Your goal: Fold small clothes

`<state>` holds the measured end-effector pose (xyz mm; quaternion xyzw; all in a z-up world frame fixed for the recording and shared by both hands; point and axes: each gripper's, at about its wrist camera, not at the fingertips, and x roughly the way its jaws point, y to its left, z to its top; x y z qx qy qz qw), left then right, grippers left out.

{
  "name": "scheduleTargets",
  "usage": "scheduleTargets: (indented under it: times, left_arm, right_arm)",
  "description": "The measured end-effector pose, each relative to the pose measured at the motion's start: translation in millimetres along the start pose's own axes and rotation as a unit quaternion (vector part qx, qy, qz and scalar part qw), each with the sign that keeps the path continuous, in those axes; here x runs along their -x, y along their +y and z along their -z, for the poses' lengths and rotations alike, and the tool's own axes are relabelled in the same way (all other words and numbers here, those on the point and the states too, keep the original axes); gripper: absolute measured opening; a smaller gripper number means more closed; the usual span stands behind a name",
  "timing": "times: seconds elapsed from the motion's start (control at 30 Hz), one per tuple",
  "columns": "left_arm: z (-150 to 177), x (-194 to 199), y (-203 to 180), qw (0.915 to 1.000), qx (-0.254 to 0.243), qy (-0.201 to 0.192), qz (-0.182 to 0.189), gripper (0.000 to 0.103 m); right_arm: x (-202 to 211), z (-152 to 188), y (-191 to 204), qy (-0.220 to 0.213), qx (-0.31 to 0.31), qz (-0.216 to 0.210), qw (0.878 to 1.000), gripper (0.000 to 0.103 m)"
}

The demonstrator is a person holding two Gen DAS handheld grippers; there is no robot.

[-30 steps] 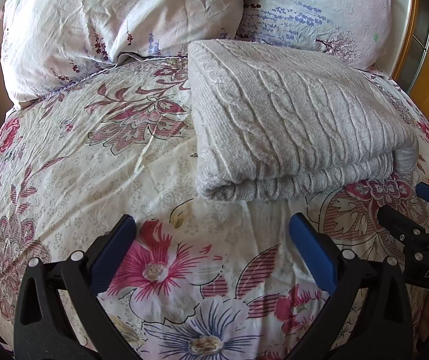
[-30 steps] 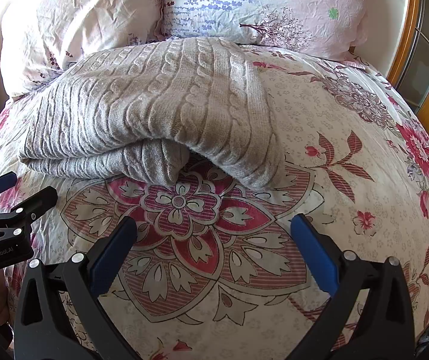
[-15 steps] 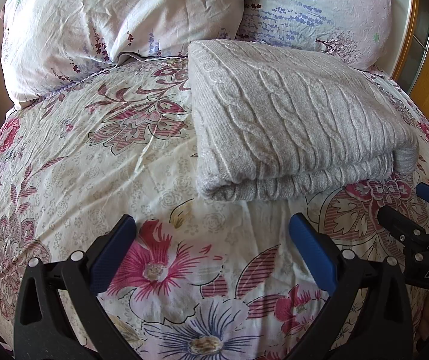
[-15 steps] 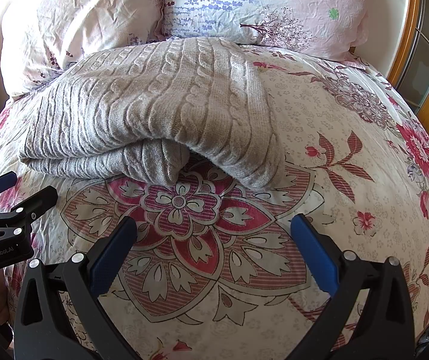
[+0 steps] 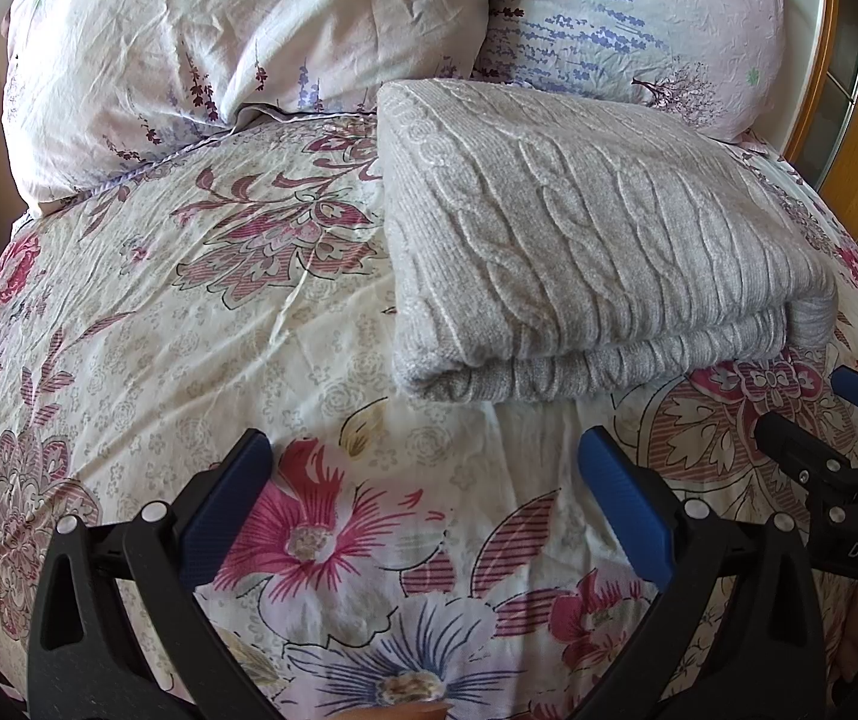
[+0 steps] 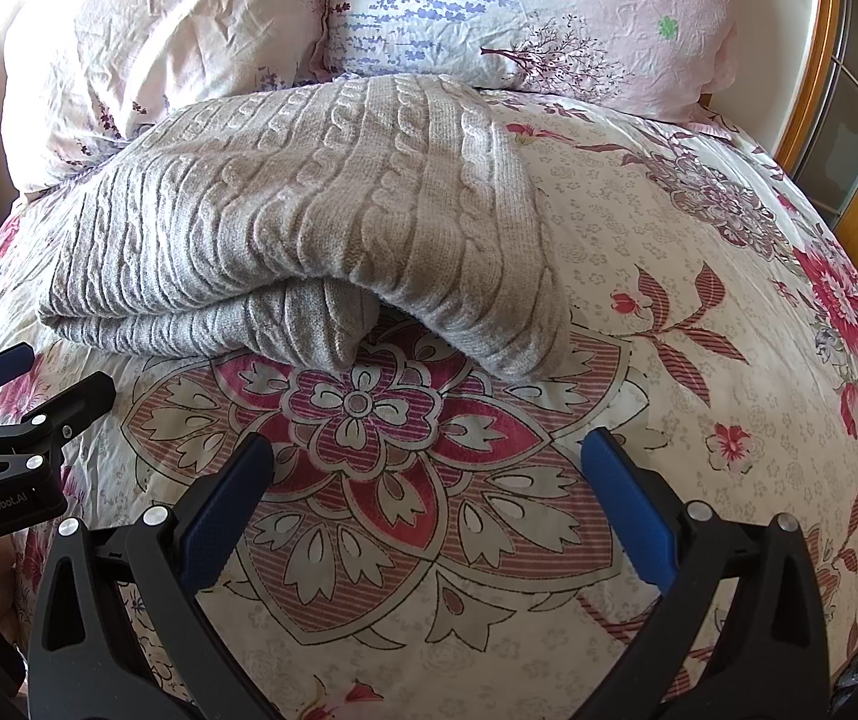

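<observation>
A grey cable-knit sweater (image 5: 585, 240) lies folded into a thick rectangle on the flowered bed cover, its folded edge toward me. It also shows in the right wrist view (image 6: 321, 228), with a sleeve end tucked under its near edge. My left gripper (image 5: 423, 474) is open and empty, a short way in front of the sweater's near left corner. My right gripper (image 6: 426, 474) is open and empty in front of the sweater's near right corner. Each gripper shows at the edge of the other's view, the right one (image 5: 819, 426) and the left one (image 6: 27, 384).
Two flowered pillows (image 5: 237, 42) (image 6: 549, 6) lean at the head of the bed behind the sweater. A wooden frame with glass panes (image 6: 849, 96) stands at the right. The flowered bed cover (image 6: 699, 312) spreads to the right of the sweater.
</observation>
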<state>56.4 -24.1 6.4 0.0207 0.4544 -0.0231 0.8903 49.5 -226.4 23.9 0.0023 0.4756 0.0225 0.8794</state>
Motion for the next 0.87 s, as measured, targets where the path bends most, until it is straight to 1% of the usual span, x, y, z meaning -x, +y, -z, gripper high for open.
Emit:
scheduleTargets:
  times: [0.87]
  left_arm:
    - [-0.9,-0.8,-0.2,1.0,0.003,0.0,-0.004,0.101]
  right_arm:
    - [-0.4,-0.6,0.4,0.0,-0.001,0.0,1.0,0.102]
